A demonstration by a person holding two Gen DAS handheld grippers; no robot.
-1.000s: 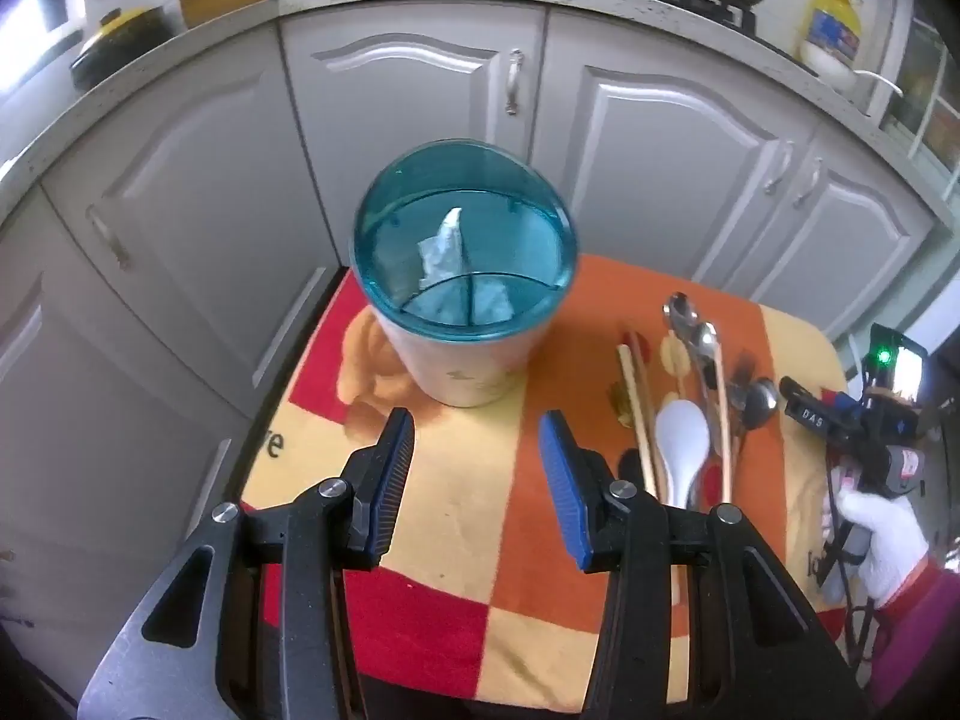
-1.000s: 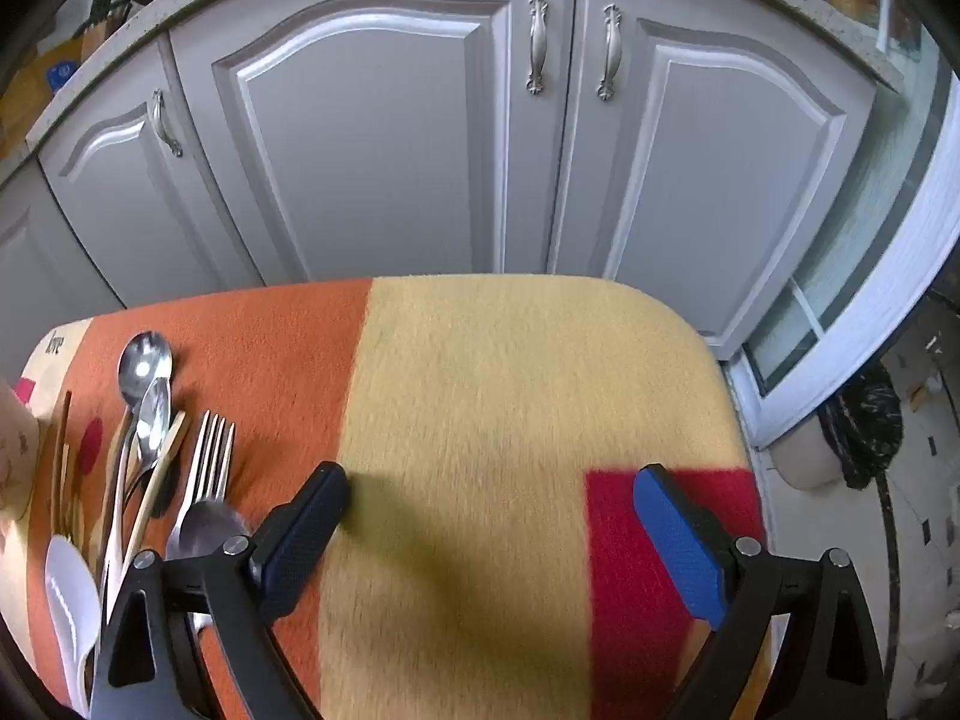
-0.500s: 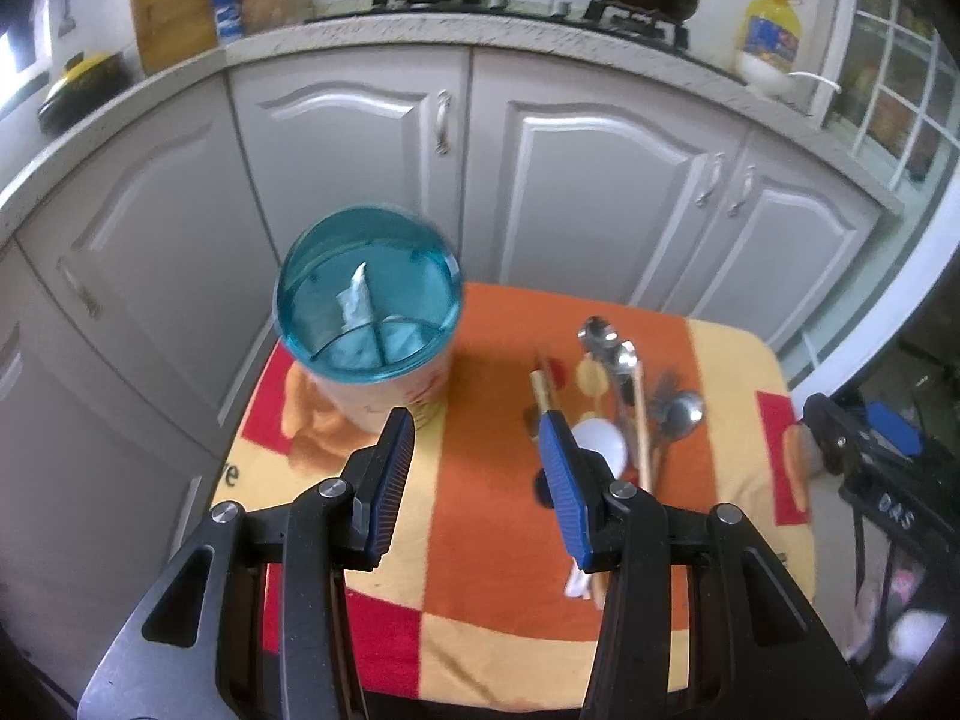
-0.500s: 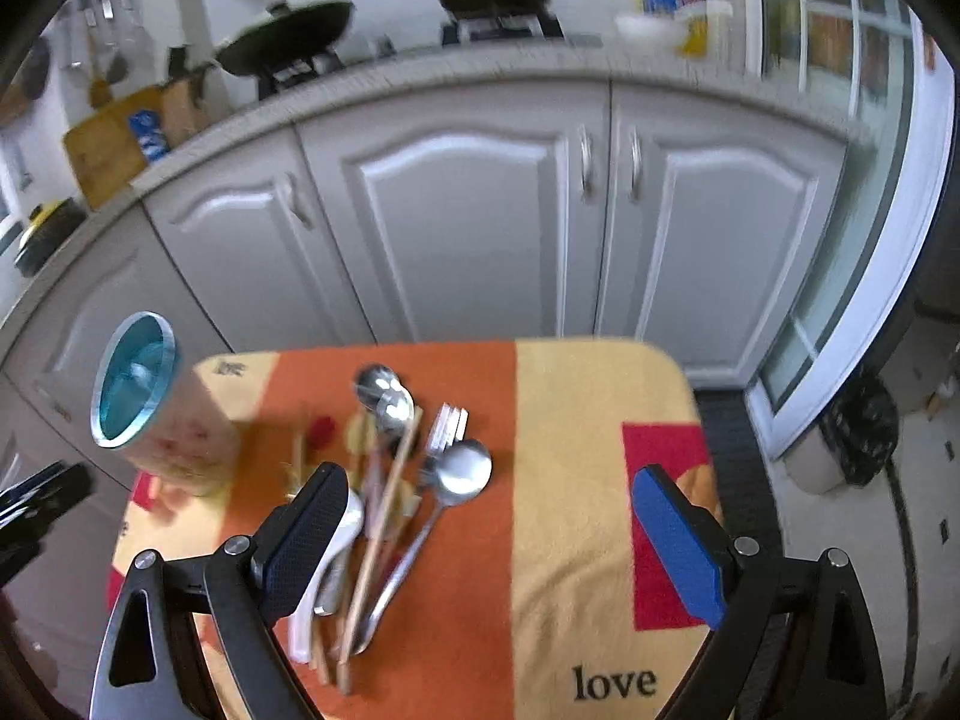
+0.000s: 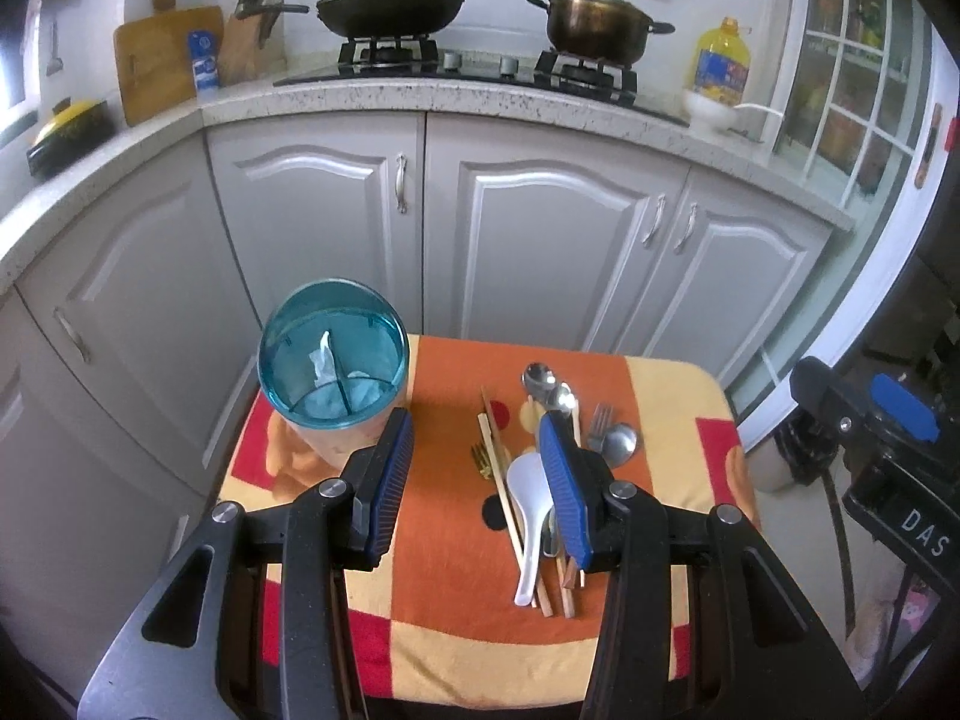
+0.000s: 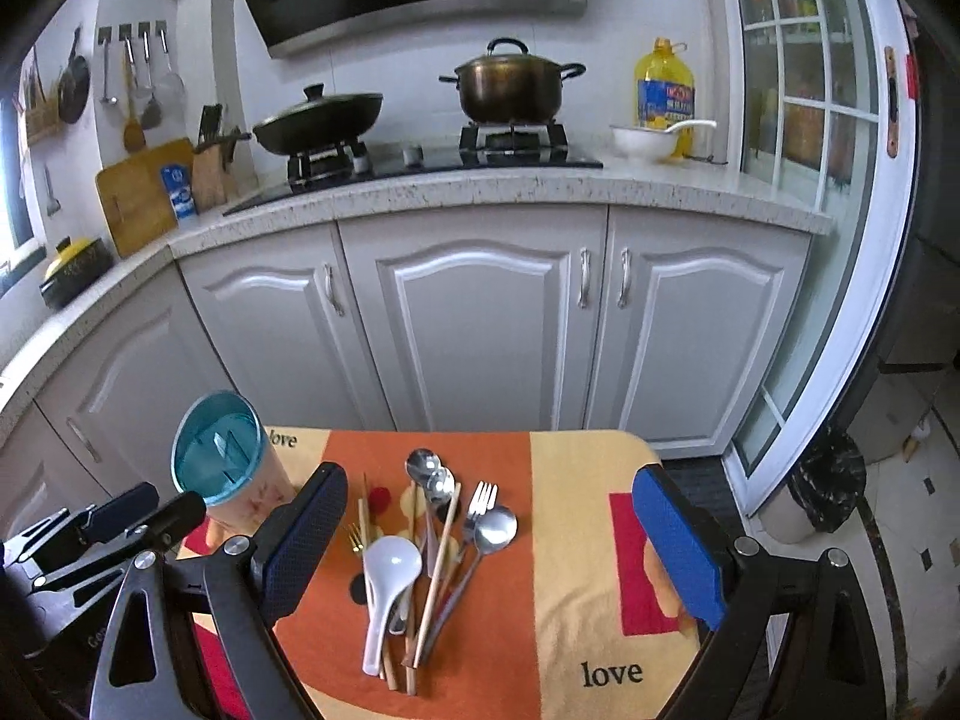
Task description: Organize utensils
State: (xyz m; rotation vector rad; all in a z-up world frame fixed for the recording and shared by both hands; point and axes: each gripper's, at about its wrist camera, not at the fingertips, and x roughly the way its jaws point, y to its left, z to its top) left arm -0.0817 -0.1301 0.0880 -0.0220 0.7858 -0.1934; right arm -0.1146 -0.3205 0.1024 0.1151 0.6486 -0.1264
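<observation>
Kitchen; small surface (image 6: pixel 576 540) w/ checked cloth. Utensils (image 6: pixel 432 540) heaped mid-surface, holder (image 6: pixel 219 459) at left. Our left gripper (image 5: pixel 477 480) and right gripper (image 6: pixel 489 546): fingers apart, empty. Metal is slippery, white spoon (image 6: pixel 387 576) likely fragile; we'd grip mid-handle.

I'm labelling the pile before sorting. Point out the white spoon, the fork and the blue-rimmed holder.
white spoon (image 6: pixel 393 564), right wrist view, on its bowl.
fork (image 6: pixel 483 495), right wrist view, on its tines.
blue-rimmed holder (image 5: pixel 333 360), left wrist view, on its inner divider.
</observation>
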